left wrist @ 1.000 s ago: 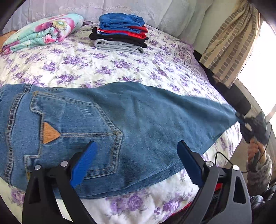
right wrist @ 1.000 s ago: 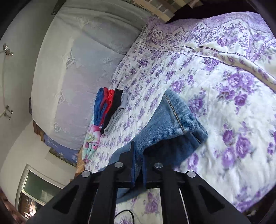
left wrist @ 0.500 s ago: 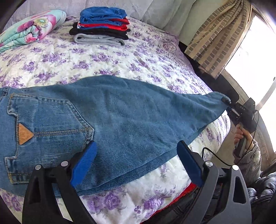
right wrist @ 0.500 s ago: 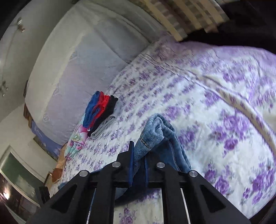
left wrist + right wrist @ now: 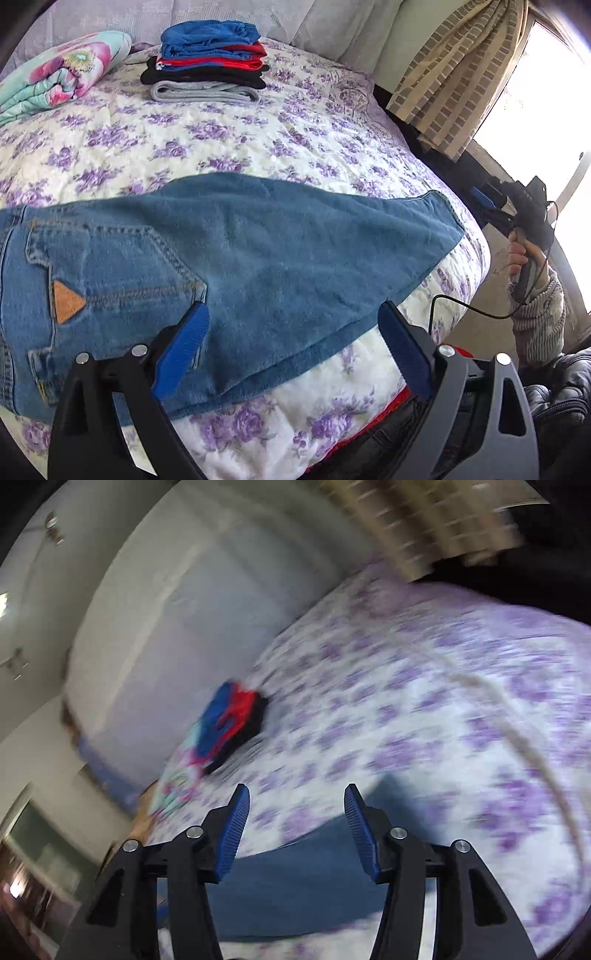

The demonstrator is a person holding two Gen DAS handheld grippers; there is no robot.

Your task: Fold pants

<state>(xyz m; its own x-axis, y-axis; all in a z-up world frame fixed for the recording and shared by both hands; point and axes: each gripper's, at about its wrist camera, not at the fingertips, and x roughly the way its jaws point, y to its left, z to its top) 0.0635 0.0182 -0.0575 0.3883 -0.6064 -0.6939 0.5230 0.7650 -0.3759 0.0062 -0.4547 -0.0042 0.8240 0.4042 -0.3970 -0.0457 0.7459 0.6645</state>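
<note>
- A bed [image 5: 258,147] with a purple-flowered cover is seen, a folded blanket [image 5: 55,85] far left and a clothes stack [image 5: 207,62] beside it.
- The jeans [image 5: 240,266] are spread flat on the near part, long axis left to right, waist and pocket left, hem right.
- The left gripper [image 5: 291,332] is held spread, empty, just over the near edge at mid-length, judged nearer.
- The right gripper [image 5: 295,823] is seen spread, empty, off the hem end.

Right wrist view is smearing badly, so the clothes pile [image 5: 231,725] is just looking like colour blobs. Jeans [image 5: 229,273] are running off the left edge, waistband hidden.
</note>
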